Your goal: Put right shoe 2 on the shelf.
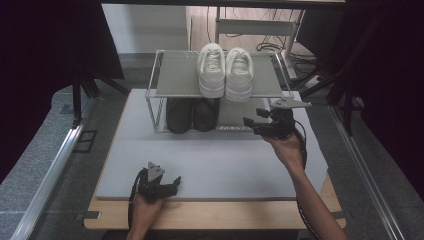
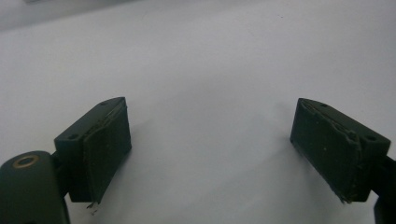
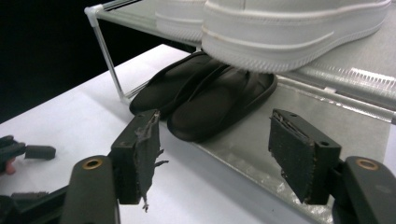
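Right gripper (image 1: pixel 256 126) empty, jaws apart, near the black slippers (image 3: pixel 205 95) on the rack's (image 1: pixel 175 75) lower shelf, white sneakers (image 1: pixel 225 72) above, left gripper (image 1: pixel 172 184) wide open, empty, over the grey worktop (image 1: pixel 210 160)

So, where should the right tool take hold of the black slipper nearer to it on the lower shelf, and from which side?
Probably at the edge of the black slipper facing the right tool, coming from the open front of the shoe rack. It lies flat and low, touching its twin, so the side walls are partly blocked, and the white sneakers above rule out coming from above.
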Demonstrator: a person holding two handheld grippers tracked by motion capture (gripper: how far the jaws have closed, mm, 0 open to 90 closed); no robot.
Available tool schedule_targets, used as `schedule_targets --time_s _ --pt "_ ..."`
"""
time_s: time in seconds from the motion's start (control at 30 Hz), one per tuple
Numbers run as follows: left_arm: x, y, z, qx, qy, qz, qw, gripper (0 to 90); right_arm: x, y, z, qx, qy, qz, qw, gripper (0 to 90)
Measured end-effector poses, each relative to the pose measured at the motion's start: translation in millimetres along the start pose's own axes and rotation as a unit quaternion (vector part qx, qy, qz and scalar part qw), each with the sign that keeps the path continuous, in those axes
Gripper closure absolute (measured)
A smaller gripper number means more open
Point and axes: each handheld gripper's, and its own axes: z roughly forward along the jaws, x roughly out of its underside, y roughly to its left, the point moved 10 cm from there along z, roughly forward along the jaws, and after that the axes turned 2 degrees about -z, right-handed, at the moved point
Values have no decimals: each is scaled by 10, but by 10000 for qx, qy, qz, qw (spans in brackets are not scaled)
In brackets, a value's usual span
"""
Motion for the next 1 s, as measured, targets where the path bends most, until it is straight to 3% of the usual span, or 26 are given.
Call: schedule_targets --time_s 0.63,1.0 --pt "-1 0 1 -3 -9 -8 10000 121 482 23 -146 189 241 -147 9994 146" --pt "4 3 -2 -3 17 22 10000 122 749 16 -270 250 413 -153 9987 120"
